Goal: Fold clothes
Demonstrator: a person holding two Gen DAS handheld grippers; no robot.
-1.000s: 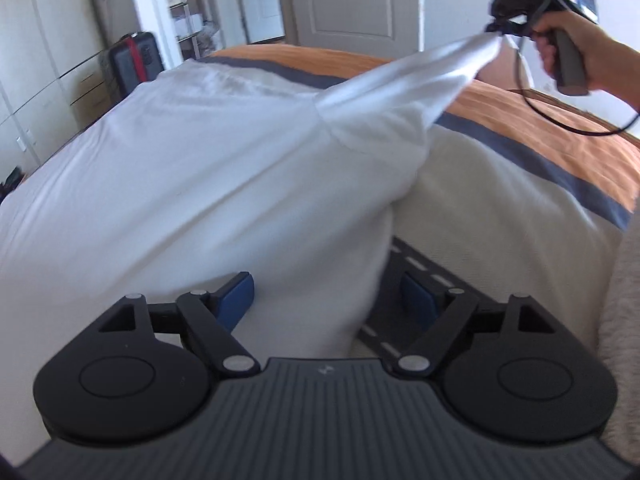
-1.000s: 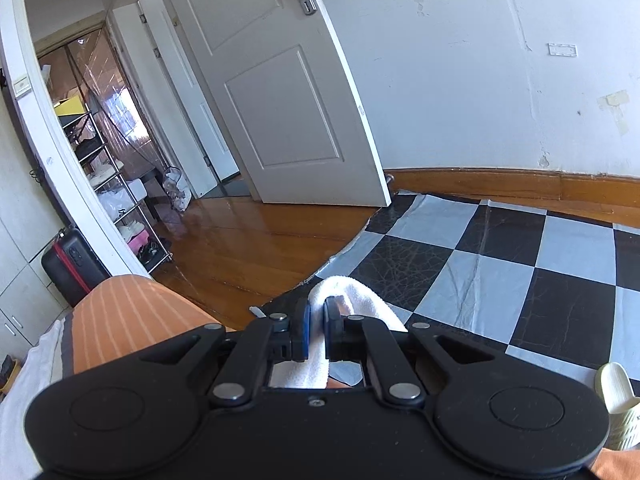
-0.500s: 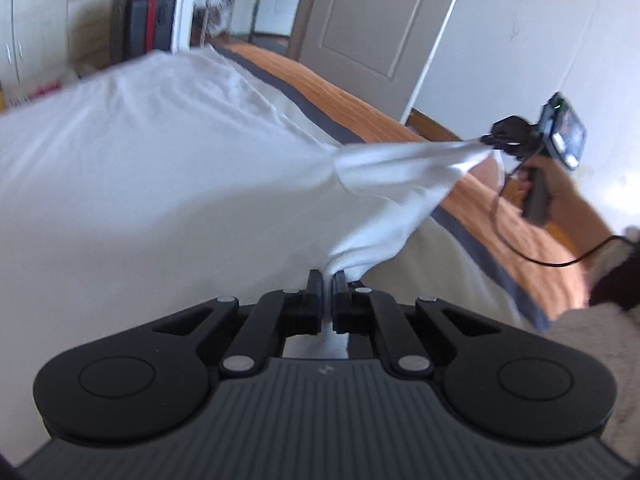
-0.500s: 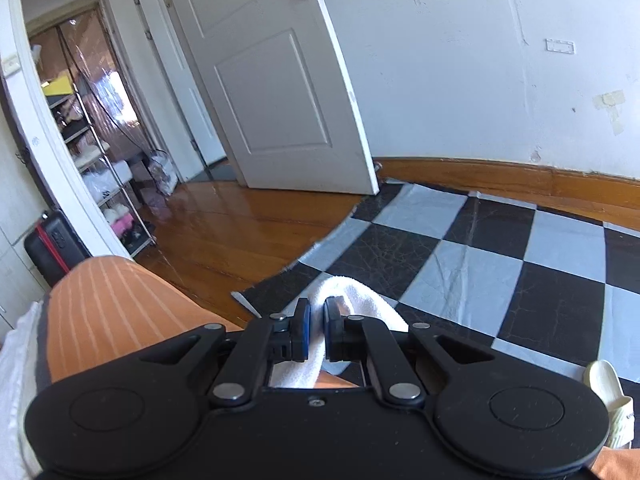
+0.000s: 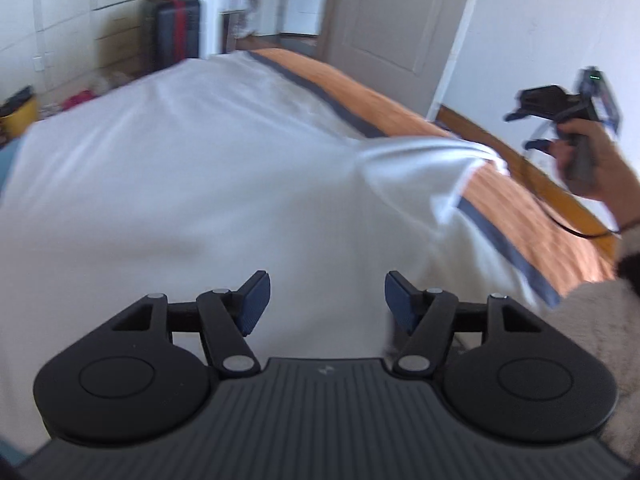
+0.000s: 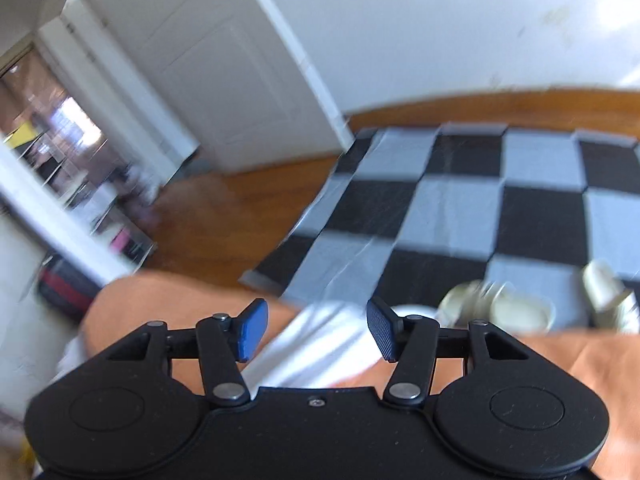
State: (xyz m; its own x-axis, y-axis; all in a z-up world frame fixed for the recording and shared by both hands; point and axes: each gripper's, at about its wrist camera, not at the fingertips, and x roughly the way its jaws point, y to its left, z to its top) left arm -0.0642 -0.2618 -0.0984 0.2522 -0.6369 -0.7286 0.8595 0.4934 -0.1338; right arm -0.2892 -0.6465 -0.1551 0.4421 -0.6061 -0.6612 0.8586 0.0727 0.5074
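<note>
Having let go within the last 0.5 s, both the left gripper [image 5: 326,300] and right gripper [image 6: 316,328] now gape with nothing held, so the white garment [image 5: 180,184] lies spread on the orange bed cover [image 5: 520,208], its sleeve [image 5: 432,168] dropped flat, seemingly straightened for folding.

White garment [image 5: 192,184] lies spread across the orange-covered bed [image 5: 520,208].
</note>
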